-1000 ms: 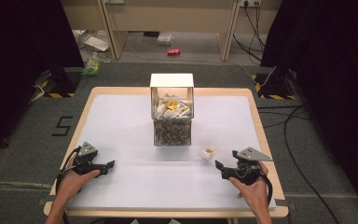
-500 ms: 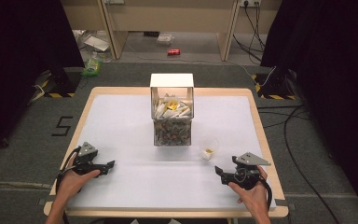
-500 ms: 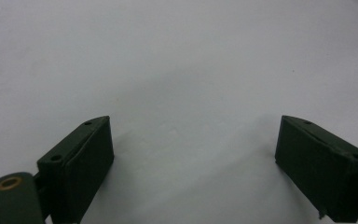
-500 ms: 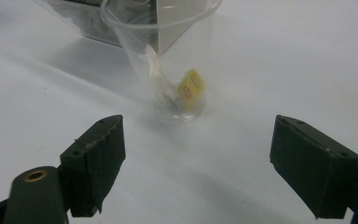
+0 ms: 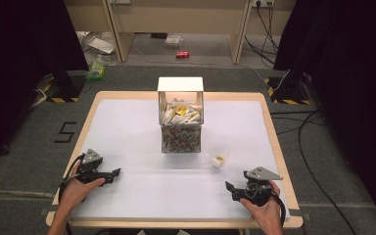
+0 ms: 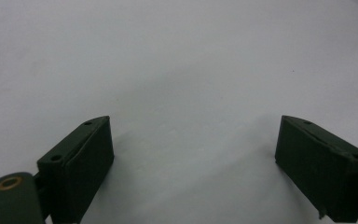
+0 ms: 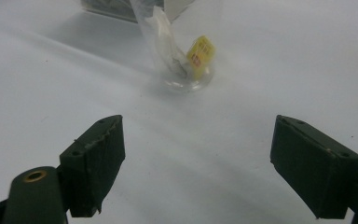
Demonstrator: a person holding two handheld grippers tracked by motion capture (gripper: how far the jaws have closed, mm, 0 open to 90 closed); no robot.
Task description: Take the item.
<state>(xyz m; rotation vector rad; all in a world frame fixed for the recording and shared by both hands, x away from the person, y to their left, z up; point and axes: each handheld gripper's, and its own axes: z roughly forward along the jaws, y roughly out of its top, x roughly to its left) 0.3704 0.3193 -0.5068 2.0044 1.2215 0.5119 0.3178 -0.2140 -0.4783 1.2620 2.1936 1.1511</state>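
Observation:
A clear box [image 5: 180,122] full of small packets stands in the middle of the white table [image 5: 127,122]. To its right stands a clear plastic cup [image 5: 219,155] with a yellow-tagged sachet [image 7: 200,52] inside. My left gripper [image 5: 114,172] rests near the front left edge, jaws wide open over bare table [image 6: 186,70], nothing between them. My right gripper [image 5: 229,188] sits near the front right, jaws open and empty, and the cup [image 7: 179,42] lies a short way ahead of them.
Dark curtains flank the table on both sides. Beyond the far edge the floor holds a red can [image 5: 182,54], a green packet [image 5: 96,72] and cables [image 5: 303,127]. Yellow-black tape marks the stand bases [image 5: 281,93].
My right gripper has drawn back slightly toward the front edge. The left gripper, box and cup have stayed put.

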